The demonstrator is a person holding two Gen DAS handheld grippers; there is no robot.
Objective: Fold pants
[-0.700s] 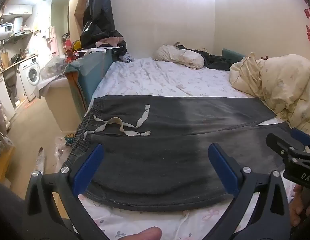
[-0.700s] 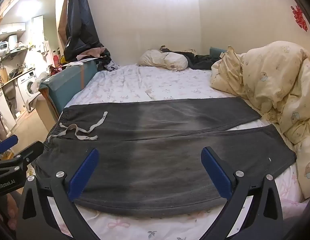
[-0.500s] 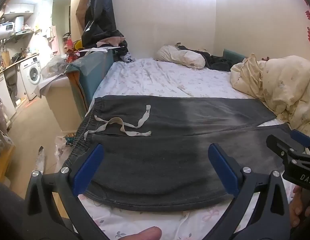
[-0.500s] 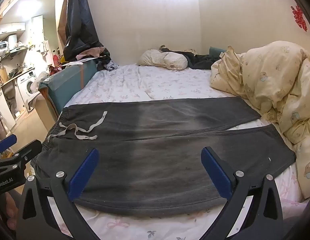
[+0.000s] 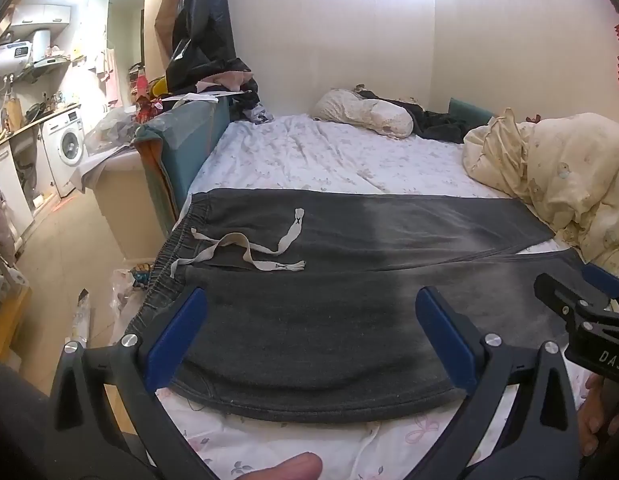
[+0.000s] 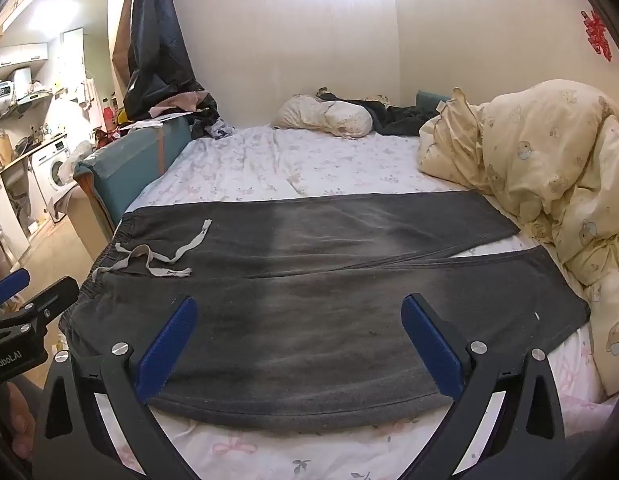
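Pants flat on the bed, both claws wide and empty

Pants lie spread across the near part of the bed, the same as half a second before: nothing has shifted, and your two claws hold the same place above the near edge.

You can count one pair of pants with two legs, one drawstring with two loose ends, one pillow at the far end of the bed, one rumpled duvet at the right side, and one washing machine in the kitchen corner at the left.

The waistband is at the left edge of the bed and the two legs run to the right, toward the duvet. The far leg and the near leg part a little at the cuffs.

Your left claw has its blue fingers spread fully, and the near leg shows between them; the pads do not press the cloth. Your right claw is spread just as wide over the middle of the same leg, with nothing pinched. In the left view the right claw appears at the right border, near the cuffs.
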